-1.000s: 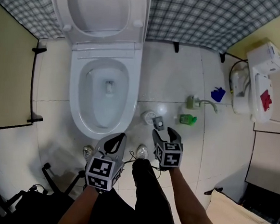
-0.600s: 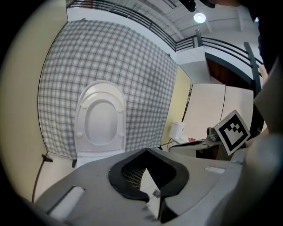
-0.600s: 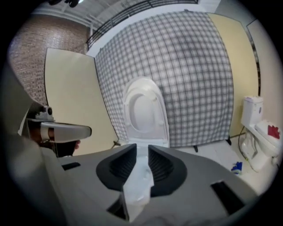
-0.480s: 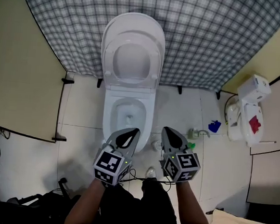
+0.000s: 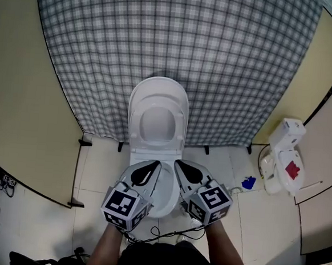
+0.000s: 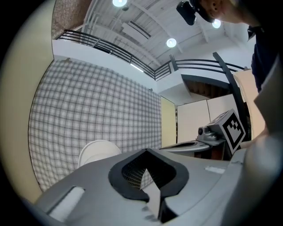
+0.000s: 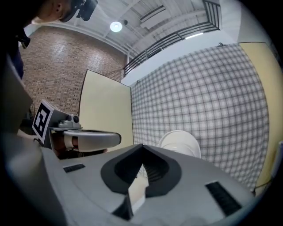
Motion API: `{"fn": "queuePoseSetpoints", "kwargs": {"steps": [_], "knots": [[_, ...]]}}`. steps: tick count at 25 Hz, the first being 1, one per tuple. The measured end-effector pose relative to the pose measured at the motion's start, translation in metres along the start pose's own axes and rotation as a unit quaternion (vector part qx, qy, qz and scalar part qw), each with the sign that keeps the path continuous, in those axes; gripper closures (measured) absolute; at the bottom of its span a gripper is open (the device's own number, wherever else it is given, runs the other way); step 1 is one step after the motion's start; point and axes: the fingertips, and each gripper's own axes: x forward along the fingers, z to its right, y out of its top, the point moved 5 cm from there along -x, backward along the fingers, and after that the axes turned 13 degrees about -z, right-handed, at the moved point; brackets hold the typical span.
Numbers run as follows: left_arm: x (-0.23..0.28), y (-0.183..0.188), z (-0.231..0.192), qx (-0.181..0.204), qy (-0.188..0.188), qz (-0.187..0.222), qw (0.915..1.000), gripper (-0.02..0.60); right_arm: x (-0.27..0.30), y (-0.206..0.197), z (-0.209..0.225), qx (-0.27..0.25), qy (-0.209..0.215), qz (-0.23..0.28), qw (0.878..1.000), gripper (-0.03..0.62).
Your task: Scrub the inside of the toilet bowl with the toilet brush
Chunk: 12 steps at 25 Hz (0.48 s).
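Note:
The white toilet stands against the checked wall with its lid (image 5: 157,120) raised; the lid (image 6: 98,152) also shows in the left gripper view and the lid (image 7: 179,143) in the right gripper view. Both grippers hang side by side over the bowl (image 5: 161,206) and hide most of it. My left gripper (image 5: 153,166) is shut and holds nothing. My right gripper (image 5: 179,164) has just been closing and is shut, with nothing between its jaws. No toilet brush shows in any view.
A checked cloth wall (image 5: 172,55) runs behind the toilet, with beige partitions (image 5: 25,106) at both sides. At the right stand a white appliance (image 5: 284,158) and a small blue object (image 5: 248,182) on the tiled floor. A thin cable (image 5: 164,233) hangs below the grippers.
Both grippers have come up from near the floor to in front of the toilet bowl. The right jaws went from open to shut. The head view has tilted up toward the wall.

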Motion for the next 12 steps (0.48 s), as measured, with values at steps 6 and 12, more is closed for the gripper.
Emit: {"fn": "queuePoseSetpoints", "kwargs": {"steps": [6,12], "knots": [[-0.018,0.031,-0.023,0.01,0.018,0.029,0.9994,0.571,0.0,0.049,-0.015,-0.04,0.002,0.038,0.998,0.582],[-0.023,0.048,-0.018,0.015,0.017,0.035,0.9991,0.572,-0.018,0.065,-0.008,-0.035,-0.011,0.052,0.998,0.582]]}}
